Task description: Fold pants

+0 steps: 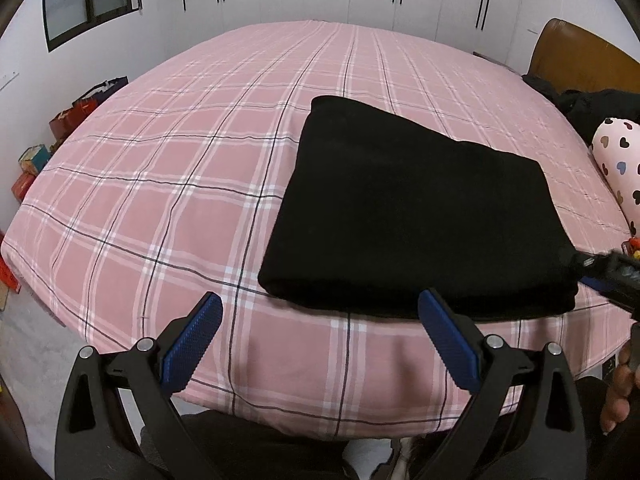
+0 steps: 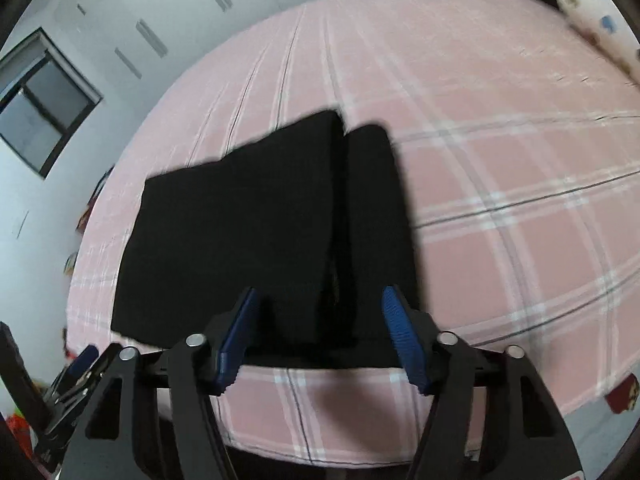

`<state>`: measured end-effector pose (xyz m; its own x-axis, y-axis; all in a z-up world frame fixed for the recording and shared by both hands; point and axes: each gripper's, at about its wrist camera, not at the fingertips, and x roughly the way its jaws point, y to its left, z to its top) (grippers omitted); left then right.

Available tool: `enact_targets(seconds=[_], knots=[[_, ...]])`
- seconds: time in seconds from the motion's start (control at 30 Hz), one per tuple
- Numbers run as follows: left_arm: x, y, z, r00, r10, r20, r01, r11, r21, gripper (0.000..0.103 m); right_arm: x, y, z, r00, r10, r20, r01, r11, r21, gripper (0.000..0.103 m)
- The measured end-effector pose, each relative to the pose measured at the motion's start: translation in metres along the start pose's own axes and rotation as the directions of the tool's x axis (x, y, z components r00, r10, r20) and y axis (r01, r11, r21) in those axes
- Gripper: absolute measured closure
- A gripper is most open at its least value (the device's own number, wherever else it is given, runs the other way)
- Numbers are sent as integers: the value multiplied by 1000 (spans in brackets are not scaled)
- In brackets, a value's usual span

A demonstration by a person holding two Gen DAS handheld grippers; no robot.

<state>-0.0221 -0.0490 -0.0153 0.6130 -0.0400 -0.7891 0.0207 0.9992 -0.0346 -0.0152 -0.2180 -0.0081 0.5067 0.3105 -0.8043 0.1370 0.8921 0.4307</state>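
Pants (image 1: 416,208) folded on pink bed (image 1: 180,184), left gripper (image 1: 320,308) spread empty, right gripper (image 2: 316,300) parted, right view alone showing fold seam.

One folded pair of black fabric pants (image 1: 416,208) lies on one bed with a pink plaid sheet (image 1: 180,184). Two black hand-held grippers with blue ribbed pads are in view: the left hand-held gripper (image 1: 320,308) and the right hand-held gripper (image 2: 318,300). One white pillow with heart prints (image 1: 618,156) sits at the bed's edge. One dark-framed window (image 1: 88,0) is on the wall.
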Motion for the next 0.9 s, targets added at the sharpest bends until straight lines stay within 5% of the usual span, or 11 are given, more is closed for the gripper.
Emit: enact_targets(seconds=[0.07, 0.17, 0.23, 0.3, 0.33, 0.47, 0.6, 0.7, 0.83, 0.9], knots=[[0, -2, 0, 1000, 7, 1, -7, 1000, 7, 7, -6, 5, 1, 1000, 8, 20, -8, 1000, -28, 88], [-3, -3, -2, 1000, 5, 5, -5, 1000, 10, 7, -34, 14, 6, 995, 26, 98, -20, 998, -67, 90], [-4, -2, -2, 1000, -5, 9, 5, 1000, 5, 7, -20, 6, 7, 998, -30, 49, 34, 997, -72, 90], [-3, -1, 0, 1000, -25, -2, 25, 1000, -5, 7, 2, -4, 3, 998, -52, -37, 50, 997, -55, 86], [-3, 1, 1, 999, -40, -9, 39, 999, -11, 7, -7, -5, 6, 999, -35, -13, 34, 998, -45, 86], [-18, 16, 14, 991, -128, 32, 129, 990, -51, 6, -40, -10, 10, 995, -59, 82, 60, 998, -11, 47], [-10, 33, 34, 987, -160, 4, 159, 978, -137, 5, -33, -12, 16, 999, 18, 48, -18, 1000, -6, 46], [-2, 43, 42, 982, -190, -4, 185, 957, -223, 5, -4, -8, 20, 1000, -9, -14, 9, 1000, -28, 46], [-2, 40, 47, 983, -184, -8, 178, 960, -215, 5, 1, -2, 27, 1000, 1, 4, -1, 999, -35, 84], [-6, 38, 49, 983, -186, -2, 182, 964, -192, 5, -27, 4, 28, 997, -8, 74, 14, 996, -85, 88]])
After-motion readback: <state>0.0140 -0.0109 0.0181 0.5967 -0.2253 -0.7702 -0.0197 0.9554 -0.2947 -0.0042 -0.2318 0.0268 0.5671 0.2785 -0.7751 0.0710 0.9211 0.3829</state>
